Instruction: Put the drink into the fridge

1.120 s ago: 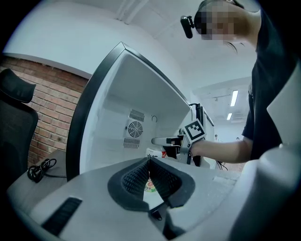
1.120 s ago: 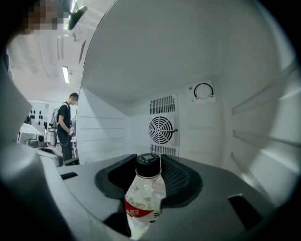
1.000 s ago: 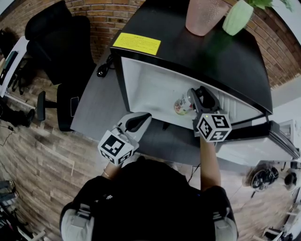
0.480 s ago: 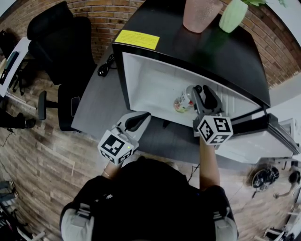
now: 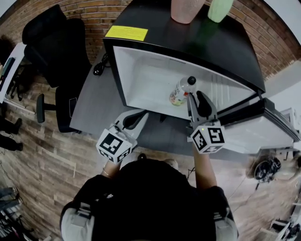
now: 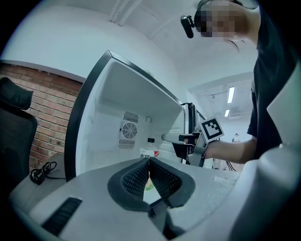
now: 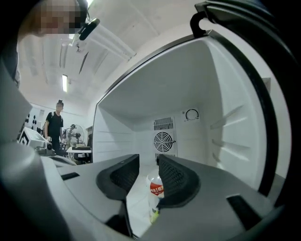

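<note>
A person's right gripper (image 5: 195,96) sits at the mouth of an open mini fridge (image 5: 141,80), with the drink bottle (image 5: 180,91) upright on the white floor inside, just beyond the tips. In the right gripper view the fingers (image 7: 176,176) stand partly apart, having just been closing. The bottle (image 7: 155,188) shows through the gap but stands farther in, so they hold nothing. The left gripper (image 5: 140,115) waits level in front of the fridge, over the grey table (image 5: 89,108). Its fingers (image 6: 160,176) are pressed together on nothing.

The risk appears to lie in how close things are. The right tips are just beside the bottle's black cap, and a sideways drift or a nudge inward could clip it and topple the tall, narrow bottle onto the slick floor. The door (image 5: 263,134) hangs open at the right. If the bottle stands too near the front, swinging the door shut may knock it, and a hard slam could also shake the items on top.

Counted:
- one bottle
- one fridge and one door
- two grippers
- one round fan grille (image 7: 163,141) on the back wall
- one yellow label (image 5: 126,32)
- one pink cup (image 5: 185,9) and one green vase (image 5: 219,8) on the fridge top
- one black office chair (image 5: 49,44)
</note>
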Demonstrator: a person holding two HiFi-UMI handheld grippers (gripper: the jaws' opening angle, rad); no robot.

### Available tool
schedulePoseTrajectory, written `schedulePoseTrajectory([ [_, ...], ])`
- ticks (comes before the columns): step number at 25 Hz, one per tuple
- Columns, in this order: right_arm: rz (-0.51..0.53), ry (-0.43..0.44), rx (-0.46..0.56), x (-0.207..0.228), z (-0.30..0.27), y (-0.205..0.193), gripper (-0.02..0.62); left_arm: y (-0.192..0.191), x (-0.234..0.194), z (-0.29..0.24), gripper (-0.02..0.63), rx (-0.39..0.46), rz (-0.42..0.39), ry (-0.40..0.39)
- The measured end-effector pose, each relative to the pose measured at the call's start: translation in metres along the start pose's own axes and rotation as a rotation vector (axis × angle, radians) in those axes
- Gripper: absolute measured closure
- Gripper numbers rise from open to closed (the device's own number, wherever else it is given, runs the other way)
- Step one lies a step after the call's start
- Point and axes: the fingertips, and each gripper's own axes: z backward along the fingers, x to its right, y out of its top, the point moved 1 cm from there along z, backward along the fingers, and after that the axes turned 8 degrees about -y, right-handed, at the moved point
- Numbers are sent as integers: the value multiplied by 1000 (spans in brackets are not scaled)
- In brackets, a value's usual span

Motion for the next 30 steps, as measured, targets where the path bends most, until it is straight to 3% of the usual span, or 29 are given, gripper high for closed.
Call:
schedulePoseTrajectory([
  [5, -26, -4, -5, -4, 25, -10, 512, -2, 11, -1, 609, -8, 7, -12],
  [9, -45, -7, 6, -9, 43, -15, 596, -5, 18, 0, 609, -21, 8, -24],
  [21, -70, 10, -52, -26, 75, -42, 597, -9, 30, -2, 609, -37, 9, -41],
  [30, -62, 28, -53, -32, 77, -40, 598, -7, 31, -6, 609, -31, 10, -44],
])
